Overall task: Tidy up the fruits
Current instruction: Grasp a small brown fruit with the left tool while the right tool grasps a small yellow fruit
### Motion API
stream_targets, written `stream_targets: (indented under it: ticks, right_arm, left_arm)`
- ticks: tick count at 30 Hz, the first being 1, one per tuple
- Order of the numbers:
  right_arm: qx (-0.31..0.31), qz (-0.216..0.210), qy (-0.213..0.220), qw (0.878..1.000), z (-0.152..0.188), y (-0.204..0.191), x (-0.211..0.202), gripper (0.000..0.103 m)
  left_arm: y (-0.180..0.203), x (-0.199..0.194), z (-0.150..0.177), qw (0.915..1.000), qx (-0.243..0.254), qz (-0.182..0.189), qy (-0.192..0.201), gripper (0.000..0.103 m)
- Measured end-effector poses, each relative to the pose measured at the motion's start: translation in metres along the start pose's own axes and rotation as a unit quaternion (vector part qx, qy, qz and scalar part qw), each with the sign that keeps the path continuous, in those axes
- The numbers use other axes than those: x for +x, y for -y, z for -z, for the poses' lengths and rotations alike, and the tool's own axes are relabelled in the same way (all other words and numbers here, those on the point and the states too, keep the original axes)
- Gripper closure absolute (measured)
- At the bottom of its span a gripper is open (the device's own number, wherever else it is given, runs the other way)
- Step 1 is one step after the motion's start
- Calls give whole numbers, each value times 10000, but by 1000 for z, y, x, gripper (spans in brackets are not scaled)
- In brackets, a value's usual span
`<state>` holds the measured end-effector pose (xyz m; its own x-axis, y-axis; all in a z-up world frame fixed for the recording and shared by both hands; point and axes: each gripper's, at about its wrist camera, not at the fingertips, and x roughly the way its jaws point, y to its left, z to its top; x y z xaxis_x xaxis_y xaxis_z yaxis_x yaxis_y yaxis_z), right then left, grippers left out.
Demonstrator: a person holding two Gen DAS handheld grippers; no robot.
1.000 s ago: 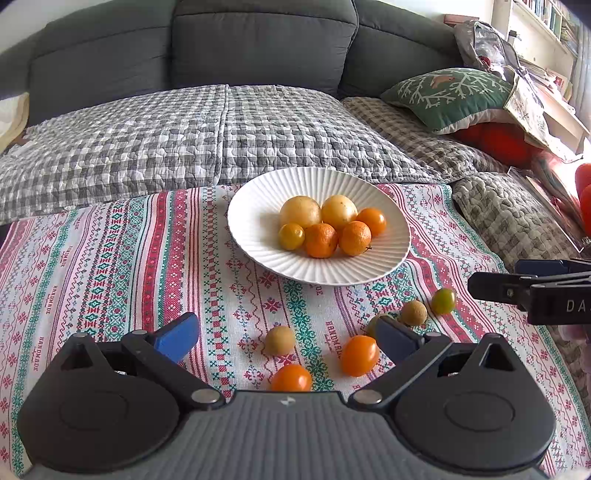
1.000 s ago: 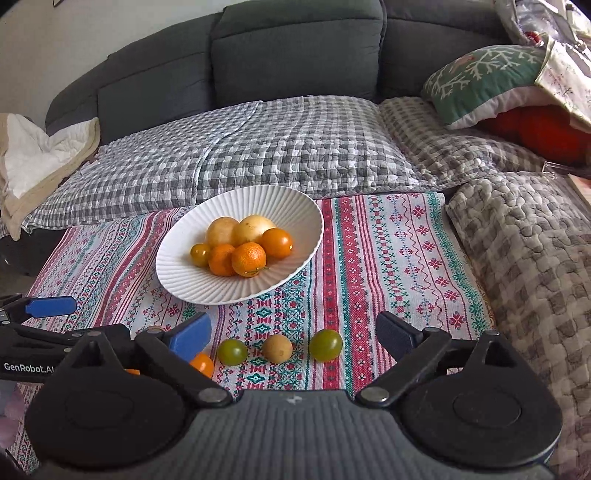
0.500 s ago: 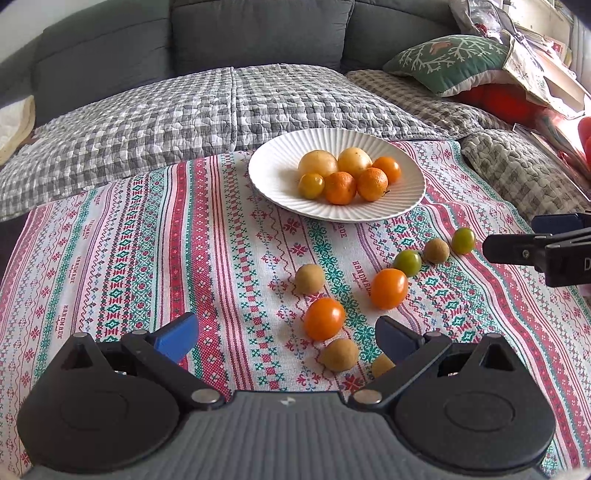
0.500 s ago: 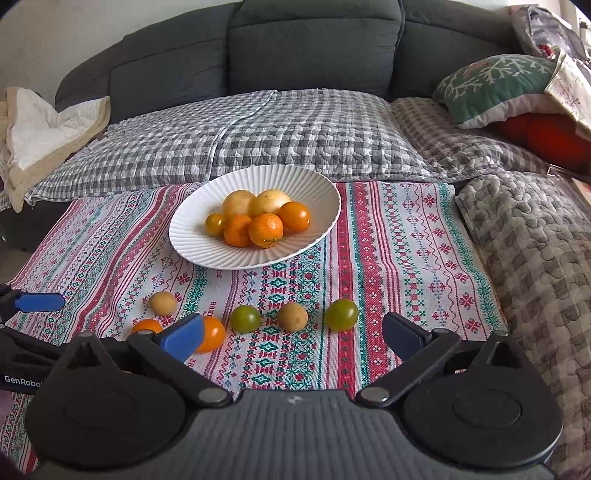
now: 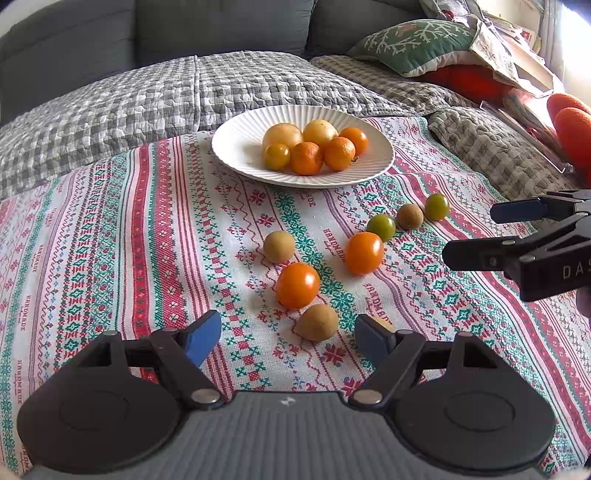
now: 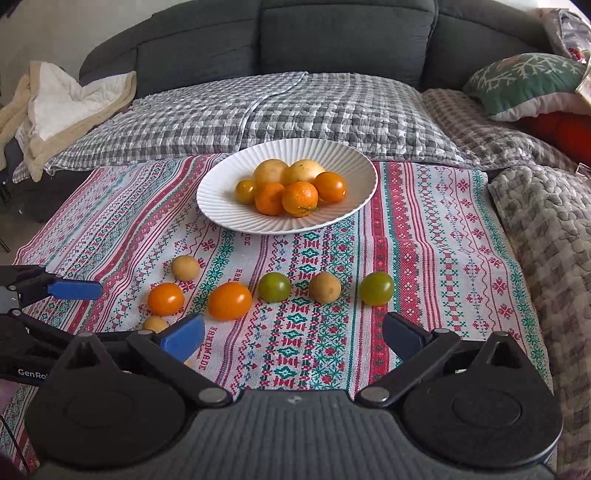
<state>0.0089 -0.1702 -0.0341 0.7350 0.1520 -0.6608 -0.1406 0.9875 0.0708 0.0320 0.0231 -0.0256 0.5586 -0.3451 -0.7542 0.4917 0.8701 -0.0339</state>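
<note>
While the loose fruit lies scattered on the patterned cloth [image 5: 147, 236], the left gripper [image 5: 288, 334] hangs over its near end, jaws closing. A tan-brown fruit [image 5: 317, 322] sits in the gap between the blue pads, nearer the right one; the pads do not press on it. A pale fruit [image 5: 382, 323] peeks out behind the right pad, mostly hidden.

Just beyond: orange tomato [image 5: 297, 285], then a second tan fruit [image 5: 279, 246] to its far left. A larger orange tomato [image 5: 364, 253] lies to the right, with a green tomato [image 5: 381, 227], a brown fruit [image 5: 410, 216] and another green tomato [image 5: 436, 206] strung out in a line past it.

Right gripper [image 6: 293, 334]: jaws spread wide, nothing between them, only bare cloth. In its own view the row of green tomato [image 6: 274, 287], brown fruit [image 6: 325, 287] and green tomato [image 6: 377, 288] lies just ahead of the gap; the big orange tomato [image 6: 229, 301] sits near the left pad.

White ribbed plate [image 5: 236, 147] farther back on the cloth, well apart from both grippers. On it: two pale yellow round fruits at the rear, two mandarins in front, a small yellow tomato at left, an orange tomato at right, all clustered and touching.

Beyond the plate, checked grey quilt [image 6: 295, 107] and dark sofa [image 6: 332, 33]; green cushion [image 6: 524, 81] at right.
</note>
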Motion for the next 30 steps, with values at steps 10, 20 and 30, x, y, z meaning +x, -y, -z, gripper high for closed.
stream_targets:
  ticks: [10,20,30]
  right_arm:
    - [-815,-324,-368,9955,14,-21,12,1]
    - [-1127,-656,-560,9899,23,-45,27,13]
    - [-1253,-894,-598,9863,20,-67,40,41]
  left_arm:
    - [1,20,-2,9985,-178,452,-261,87]
    - [4,14,-7,9992,-66,175,-345,94]
    - [-12,2,-6,9992,-232,10,-331,94]
